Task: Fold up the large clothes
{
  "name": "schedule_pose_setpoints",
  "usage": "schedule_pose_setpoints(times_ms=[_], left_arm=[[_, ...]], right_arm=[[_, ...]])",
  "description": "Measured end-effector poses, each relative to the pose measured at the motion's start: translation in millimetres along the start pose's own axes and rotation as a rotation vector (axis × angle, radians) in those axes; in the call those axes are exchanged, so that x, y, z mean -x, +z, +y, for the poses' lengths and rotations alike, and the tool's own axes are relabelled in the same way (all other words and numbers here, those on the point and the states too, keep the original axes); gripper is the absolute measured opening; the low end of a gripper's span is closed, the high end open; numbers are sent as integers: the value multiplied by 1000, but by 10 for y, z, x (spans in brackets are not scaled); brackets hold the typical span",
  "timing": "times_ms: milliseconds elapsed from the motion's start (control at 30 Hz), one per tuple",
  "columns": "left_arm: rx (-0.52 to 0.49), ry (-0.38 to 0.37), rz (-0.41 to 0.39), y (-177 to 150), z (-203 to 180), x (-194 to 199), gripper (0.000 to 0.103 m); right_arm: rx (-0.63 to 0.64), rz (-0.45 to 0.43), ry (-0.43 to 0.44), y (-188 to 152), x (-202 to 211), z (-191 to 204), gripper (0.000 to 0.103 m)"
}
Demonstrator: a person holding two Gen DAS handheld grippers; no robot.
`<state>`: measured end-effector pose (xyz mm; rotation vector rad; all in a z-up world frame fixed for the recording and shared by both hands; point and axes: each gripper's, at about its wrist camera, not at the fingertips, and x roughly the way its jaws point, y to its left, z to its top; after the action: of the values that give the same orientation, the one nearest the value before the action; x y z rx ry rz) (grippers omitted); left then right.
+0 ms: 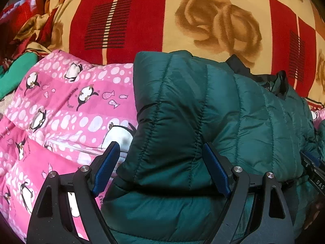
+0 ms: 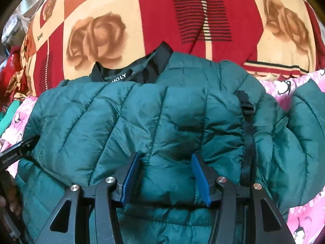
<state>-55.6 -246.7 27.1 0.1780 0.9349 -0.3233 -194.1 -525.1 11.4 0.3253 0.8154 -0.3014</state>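
A dark green quilted puffer jacket (image 1: 203, 111) lies folded over on a pink penguin-print blanket (image 1: 61, 105). My left gripper (image 1: 160, 154) is open, its blue-padded fingers (image 1: 107, 166) either side of the jacket's folded left edge, with fabric bulging between them. In the right wrist view the jacket (image 2: 142, 122) fills the middle, its black collar (image 2: 132, 71) at the far side and a black strap (image 2: 248, 134) down its right part. My right gripper (image 2: 165, 162) is open, its fingers (image 2: 200, 179) astride a fold of the jacket.
A red, orange and cream rose-print bedspread (image 1: 182, 20) lies beyond the jacket. Crumpled red and green cloth (image 1: 20, 40) is piled at the far left. The other gripper shows at the right edge (image 1: 312, 168) and at the left edge in the right wrist view (image 2: 18, 148).
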Motion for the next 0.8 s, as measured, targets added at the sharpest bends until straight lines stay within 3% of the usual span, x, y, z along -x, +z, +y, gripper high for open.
schedule_pose_setpoints(times_ms=[400, 800], left_arm=[[-4, 9, -8, -17, -8, 12, 84], [-18, 32, -35, -28, -37, 98, 84]], right_arm=[[-46, -57, -20, 5, 271, -53, 51], [-38, -9, -44, -56, 123, -52, 52]])
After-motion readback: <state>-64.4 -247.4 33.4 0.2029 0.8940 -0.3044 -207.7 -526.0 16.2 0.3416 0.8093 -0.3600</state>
